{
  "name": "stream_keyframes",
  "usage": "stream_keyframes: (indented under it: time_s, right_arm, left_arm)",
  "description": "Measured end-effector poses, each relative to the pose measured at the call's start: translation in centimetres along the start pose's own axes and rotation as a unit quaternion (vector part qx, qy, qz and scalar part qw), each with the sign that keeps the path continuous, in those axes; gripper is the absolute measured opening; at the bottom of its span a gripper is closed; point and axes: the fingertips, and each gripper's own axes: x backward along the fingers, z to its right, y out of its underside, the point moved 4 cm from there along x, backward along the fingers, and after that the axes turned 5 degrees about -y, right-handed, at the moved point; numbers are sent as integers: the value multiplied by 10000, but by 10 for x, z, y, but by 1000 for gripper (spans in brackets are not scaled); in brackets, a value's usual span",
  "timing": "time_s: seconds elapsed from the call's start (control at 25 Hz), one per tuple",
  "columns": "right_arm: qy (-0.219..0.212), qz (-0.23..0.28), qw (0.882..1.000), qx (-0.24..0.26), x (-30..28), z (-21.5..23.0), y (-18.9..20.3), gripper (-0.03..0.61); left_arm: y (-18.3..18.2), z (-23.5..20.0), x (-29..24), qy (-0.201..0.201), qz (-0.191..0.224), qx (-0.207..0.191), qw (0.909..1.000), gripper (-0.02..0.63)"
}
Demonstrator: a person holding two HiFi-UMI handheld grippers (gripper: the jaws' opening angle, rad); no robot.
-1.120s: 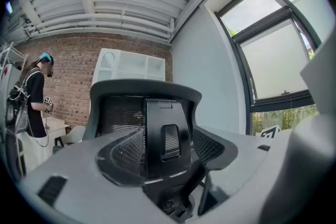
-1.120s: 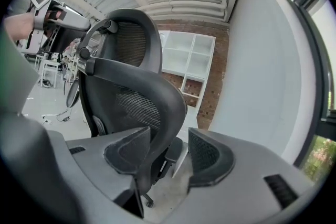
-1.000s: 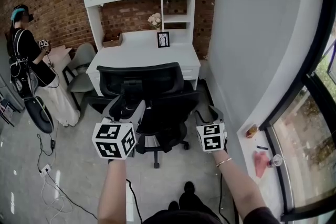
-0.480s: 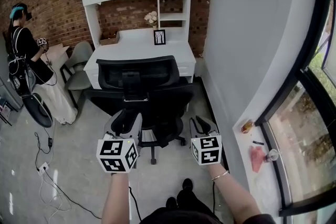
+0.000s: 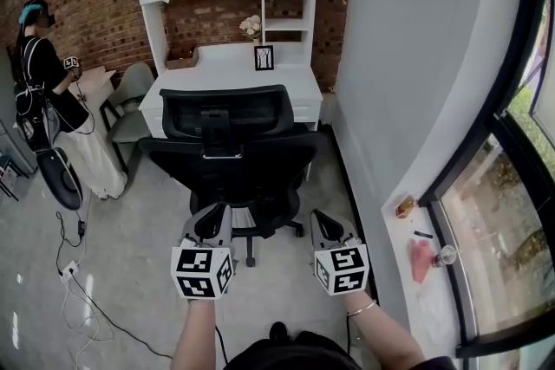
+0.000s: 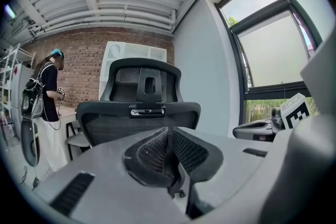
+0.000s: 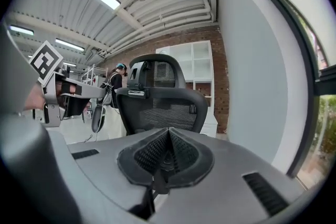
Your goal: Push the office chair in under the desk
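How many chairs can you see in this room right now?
2. The black office chair stands in front of the white desk. A grey chair sits left of that desk, beside the standing person. More may be hidden beyond the view.

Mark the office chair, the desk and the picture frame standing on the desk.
office chair [image 5: 234,167], head view, on the mesh backrest.
desk [image 5: 208,72], head view, on the bare white top.
picture frame [image 5: 264,58], head view, on the frame's middle.

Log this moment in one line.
office chair: at white desk, not touched | left gripper: jaws just closing, now together, nothing between | right gripper: shut, empty | both short of chair
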Motion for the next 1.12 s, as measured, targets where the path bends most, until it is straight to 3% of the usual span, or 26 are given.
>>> stream_keyframes:
  time_s: [0.48, 1.12]
  right_arm:
    - [-382, 52, 9991, -170, 57, -19, 8, 5]
    - [-404, 139, 9980, -461, 123, -20, 19, 5]
  left_arm:
    - [46, 42, 41, -96, -473, 227, 9986, 9]
    - [57, 82, 85, -197, -553, 303, 9978, 9]
